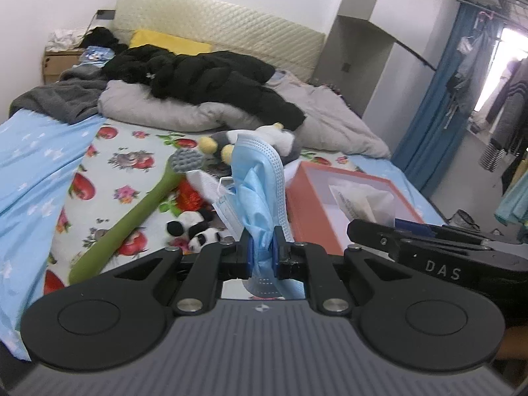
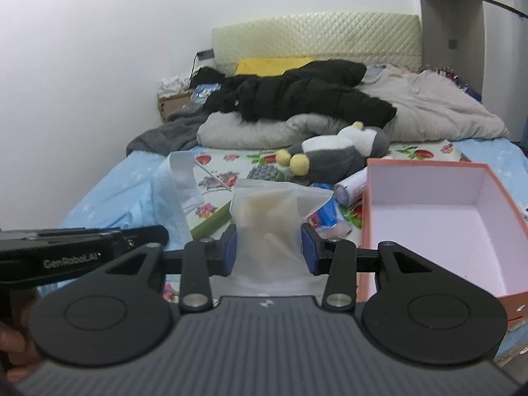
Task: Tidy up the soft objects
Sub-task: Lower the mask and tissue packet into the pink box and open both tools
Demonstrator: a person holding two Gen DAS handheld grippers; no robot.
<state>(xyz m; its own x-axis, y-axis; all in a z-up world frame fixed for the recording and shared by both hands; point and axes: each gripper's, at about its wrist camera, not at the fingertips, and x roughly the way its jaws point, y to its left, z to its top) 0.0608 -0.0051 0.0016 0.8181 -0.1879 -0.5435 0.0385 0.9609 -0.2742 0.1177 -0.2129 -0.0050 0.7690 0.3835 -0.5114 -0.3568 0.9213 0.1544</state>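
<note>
- There are two black grippers, one in each hand.
- The left gripper (image 1: 263,247) has its jaws nearly shut, squeezing a crumpled light blue paper face mask (image 1: 260,181). The mask stands up tall between the blue pads and a bit hangs down below them. Its long side runs up and down, and it is held up above the bed.
- The right gripper (image 2: 269,250) has its jaws partly apart, pressing on both sides of a see-through plastic bag with something pale and soft inside (image 2: 270,217). The bag stands upright, with its top wider than its bottom. It is up in the air just left of the box.
- There is one pink cardboard box with white insides (image 2: 429,211). It lies open on the bed, and I can see nothing lying in it.
- There is one grey and white stuffed penguin with yellow feet (image 2: 340,151). It lies on its side behind the box, feet pointing left.
- There is one small black and white panda toy (image 1: 194,229) on the fruit-print bed sheet (image 1: 132,151).
- There is one long green brush with a grey round head (image 1: 132,217). It lies slanted, with its head pointing away toward the penguin.
- One black puffy jacket (image 1: 204,72) lies on a grey blanket (image 1: 158,112) at the far end of the bed.
</note>
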